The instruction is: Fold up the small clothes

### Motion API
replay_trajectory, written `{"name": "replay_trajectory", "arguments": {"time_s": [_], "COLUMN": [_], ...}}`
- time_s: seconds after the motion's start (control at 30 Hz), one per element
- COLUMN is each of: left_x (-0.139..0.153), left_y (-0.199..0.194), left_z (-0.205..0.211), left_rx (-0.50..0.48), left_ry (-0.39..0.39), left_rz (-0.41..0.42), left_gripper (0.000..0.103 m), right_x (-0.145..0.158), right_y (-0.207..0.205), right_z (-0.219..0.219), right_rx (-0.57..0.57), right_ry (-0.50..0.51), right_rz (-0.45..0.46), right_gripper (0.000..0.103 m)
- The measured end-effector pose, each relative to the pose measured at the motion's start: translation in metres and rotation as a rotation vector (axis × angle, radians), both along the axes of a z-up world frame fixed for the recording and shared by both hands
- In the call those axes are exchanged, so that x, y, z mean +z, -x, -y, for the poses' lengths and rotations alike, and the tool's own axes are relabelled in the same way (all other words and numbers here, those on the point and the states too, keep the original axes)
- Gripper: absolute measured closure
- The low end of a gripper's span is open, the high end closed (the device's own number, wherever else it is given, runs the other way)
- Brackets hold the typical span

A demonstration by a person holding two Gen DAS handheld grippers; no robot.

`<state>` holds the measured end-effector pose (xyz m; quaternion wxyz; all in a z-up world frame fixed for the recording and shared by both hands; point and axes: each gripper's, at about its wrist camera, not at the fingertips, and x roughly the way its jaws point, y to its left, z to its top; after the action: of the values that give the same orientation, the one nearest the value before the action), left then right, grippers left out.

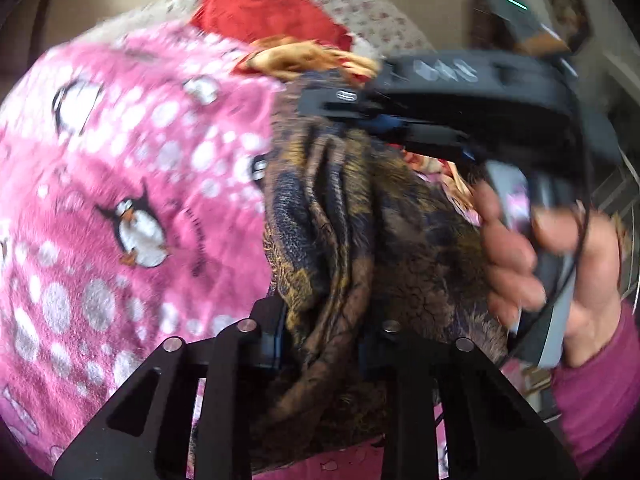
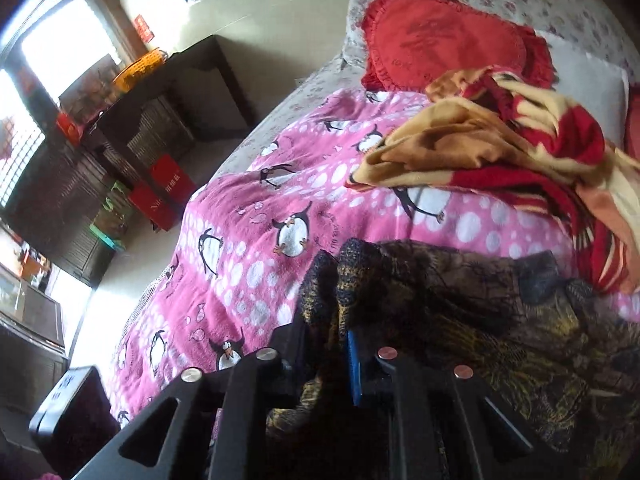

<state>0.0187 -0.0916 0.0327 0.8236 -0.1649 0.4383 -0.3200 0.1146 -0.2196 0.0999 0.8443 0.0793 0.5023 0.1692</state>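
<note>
Covering most of the bed is a pink blanket (image 2: pixel 256 208) printed with penguins and white dots; this is the largest surface in both views. Beyond it lies a floral sheet (image 2: pixel 560 4) carrying a red frilled cushion (image 2: pixel 444 36). A crumpled red-and-tan fleece (image 2: pixel 516 152) lies on the blanket near the cushion. The task garment, a dark brown-and-gold patterned cloth (image 2: pixel 500 312), lies bunched on the blanket nearest the cameras, with part gathered up between the two tools. The left gripper (image 1: pixel 324 344) has its jaws narrowed onto a thick fold of this cloth. The right gripper (image 2: pixel 324 356) likewise pinches a gathered fold, jaws narrow. In the left wrist view, a hand (image 1: pixel 552 264) with a magenta sleeve (image 1: pixel 600 392) grasps the right tool's handle.
</note>
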Motion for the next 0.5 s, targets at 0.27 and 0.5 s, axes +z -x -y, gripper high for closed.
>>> {"name": "replay_trajectory", "arguments": {"time_s": [0.27, 0.5], "left_x": [0.009, 0.005], "left_y": [0.01, 0.018], "left_z": [0.015, 0.019], "left_rx": [-0.027, -0.018], "left_ry": [-0.031, -0.12], "left_rz": [0.044, 0.01], "left_gripper": [0.079, 0.069], "right_x": [0.002, -0.017], "right_y": [-0.005, -0.001], "right_z": [-0.026, -0.035], "right_rx": [0.036, 0.054], "right_ry": [0.034, 0.21], "right_rz": [-0.026, -0.026], "right_gripper": [0.024, 0.084]}}
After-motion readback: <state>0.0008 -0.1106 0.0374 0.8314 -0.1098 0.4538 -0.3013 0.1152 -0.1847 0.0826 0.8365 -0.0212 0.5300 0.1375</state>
